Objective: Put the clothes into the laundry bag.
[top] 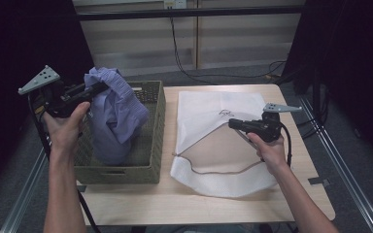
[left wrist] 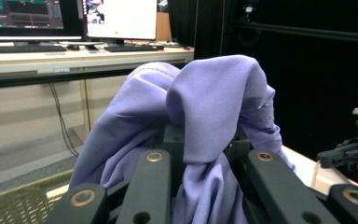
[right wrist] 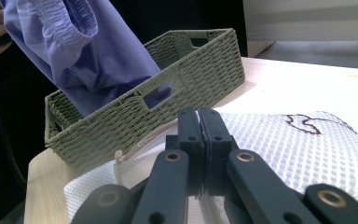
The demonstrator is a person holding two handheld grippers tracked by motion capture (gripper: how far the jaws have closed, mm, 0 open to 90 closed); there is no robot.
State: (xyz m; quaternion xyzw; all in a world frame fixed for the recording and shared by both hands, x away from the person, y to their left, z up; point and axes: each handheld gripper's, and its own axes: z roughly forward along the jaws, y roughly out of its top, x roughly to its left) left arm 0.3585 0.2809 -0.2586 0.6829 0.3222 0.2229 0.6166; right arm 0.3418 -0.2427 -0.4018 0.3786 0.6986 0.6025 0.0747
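Observation:
A lilac garment [top: 114,116] hangs bunched over the green woven basket [top: 158,126] at the table's left, its lower end down inside the basket. My left gripper [top: 97,91] is shut on the garment's top; in the left gripper view the cloth [left wrist: 205,98] drapes over the jaws and is pinched at the left gripper [left wrist: 200,140]. A white mesh bag [top: 209,109] with a brown drawstring [top: 213,171] lies to the right of the basket. My right gripper [top: 232,123] is shut on its upper edge and holds that layer raised. In the right gripper view the right gripper [right wrist: 200,116] stands over the mesh [right wrist: 307,154], with the basket [right wrist: 182,79] and garment [right wrist: 93,51] beyond.
The light wooden table [top: 175,204] has bare wood in front of the basket and bag. Metal rails [top: 342,170] run along both sides of it. Cables [top: 184,63] trail on the floor behind. A desk with monitors [left wrist: 116,18] stands farther off.

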